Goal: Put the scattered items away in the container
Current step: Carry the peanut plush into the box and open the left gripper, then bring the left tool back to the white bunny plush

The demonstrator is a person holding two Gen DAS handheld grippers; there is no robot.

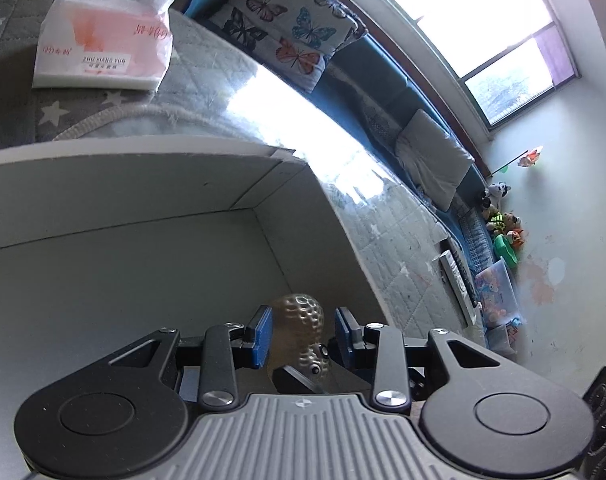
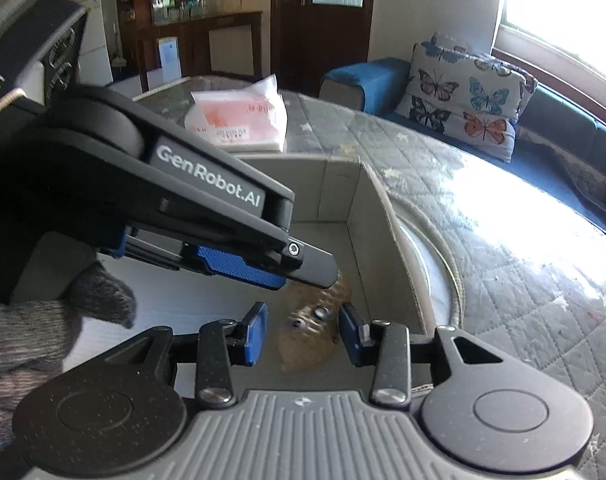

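Note:
A tan peanut-shaped toy with googly eyes [image 1: 303,332] lies inside the grey cardboard box [image 1: 143,184]. My left gripper [image 1: 303,334] is open, its blue pads on either side of the toy with gaps showing. In the right wrist view the same toy [image 2: 311,332] lies on the box floor between the pads of my open right gripper [image 2: 305,334]. The left gripper's fingers [image 2: 243,268] reach in over it from the left. A pink tissue pack [image 2: 239,120] lies on the quilted table beyond the box [image 2: 359,208]; it also shows in the left wrist view [image 1: 103,44].
The quilted, plastic-covered table [image 2: 503,220] spreads to the right. A blue sofa with a butterfly cushion [image 2: 463,100] stands behind it. A round rope-edged mat [image 2: 435,260] lies beside the box. Soft toys [image 1: 503,220] sit at the sofa's far end.

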